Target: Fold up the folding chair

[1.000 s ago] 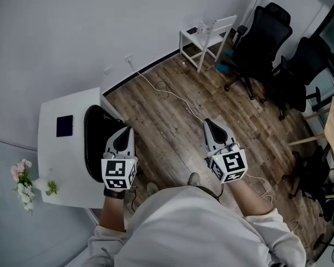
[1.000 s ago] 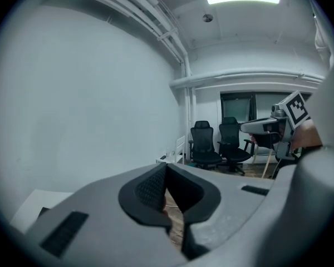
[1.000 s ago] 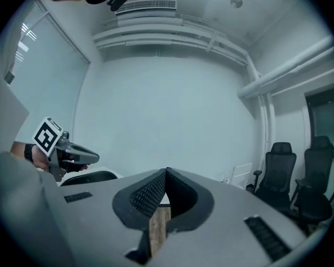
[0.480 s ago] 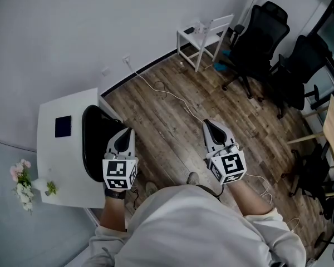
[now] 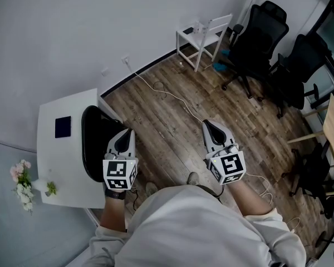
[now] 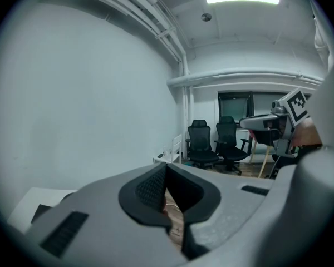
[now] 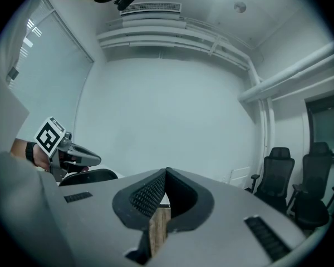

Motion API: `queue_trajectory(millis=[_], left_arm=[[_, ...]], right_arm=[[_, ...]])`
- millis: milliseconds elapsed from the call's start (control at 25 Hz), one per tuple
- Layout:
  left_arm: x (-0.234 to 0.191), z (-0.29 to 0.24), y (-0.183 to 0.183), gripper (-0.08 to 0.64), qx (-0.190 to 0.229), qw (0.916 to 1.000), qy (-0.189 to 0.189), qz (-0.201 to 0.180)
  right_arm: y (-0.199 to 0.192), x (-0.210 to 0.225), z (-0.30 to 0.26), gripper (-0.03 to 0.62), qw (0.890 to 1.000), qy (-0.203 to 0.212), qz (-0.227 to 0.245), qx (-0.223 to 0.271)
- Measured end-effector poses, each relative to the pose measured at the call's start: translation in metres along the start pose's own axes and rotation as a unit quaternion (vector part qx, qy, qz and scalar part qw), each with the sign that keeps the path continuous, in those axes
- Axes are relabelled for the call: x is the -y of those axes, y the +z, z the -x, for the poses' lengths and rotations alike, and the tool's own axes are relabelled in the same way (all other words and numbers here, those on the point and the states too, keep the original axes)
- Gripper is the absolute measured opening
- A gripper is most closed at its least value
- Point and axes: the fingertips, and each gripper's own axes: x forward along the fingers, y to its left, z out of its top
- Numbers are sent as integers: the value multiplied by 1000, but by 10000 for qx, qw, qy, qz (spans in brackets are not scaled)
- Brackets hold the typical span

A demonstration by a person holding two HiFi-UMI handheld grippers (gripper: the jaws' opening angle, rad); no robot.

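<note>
A white folding chair (image 5: pixel 207 33) stands open against the far wall, well beyond both grippers. It shows small in the left gripper view as a white chair (image 6: pixel 174 149) and in the right gripper view as a white chair (image 7: pixel 240 177). My left gripper (image 5: pixel 124 133) is held out over the floor beside a black seat, shut and empty. My right gripper (image 5: pixel 209 124) hangs level over the wooden floor, also shut with nothing in it. In their own views the left gripper (image 6: pixel 166 167) and the right gripper (image 7: pixel 166 172) show their jaws closed together.
A white table (image 5: pixel 61 154) with a black chair (image 5: pixel 93 143) pushed against it is at my left, flowers (image 5: pixel 21 182) at its corner. Black office chairs (image 5: pixel 264 35) crowd the far right. A white cable (image 5: pixel 170 96) trails over the wooden floor (image 5: pixel 172 127).
The head view has slid very slightly. Both grippers keep their places and stay shut.
</note>
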Motion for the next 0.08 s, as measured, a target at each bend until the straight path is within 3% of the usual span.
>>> queue_trajectory(millis=[80], left_arm=[[0, 0, -1, 8, -16, 10000, -8, 5]], right_arm=[[-1, 0, 1, 17, 10000, -8, -6, -20]])
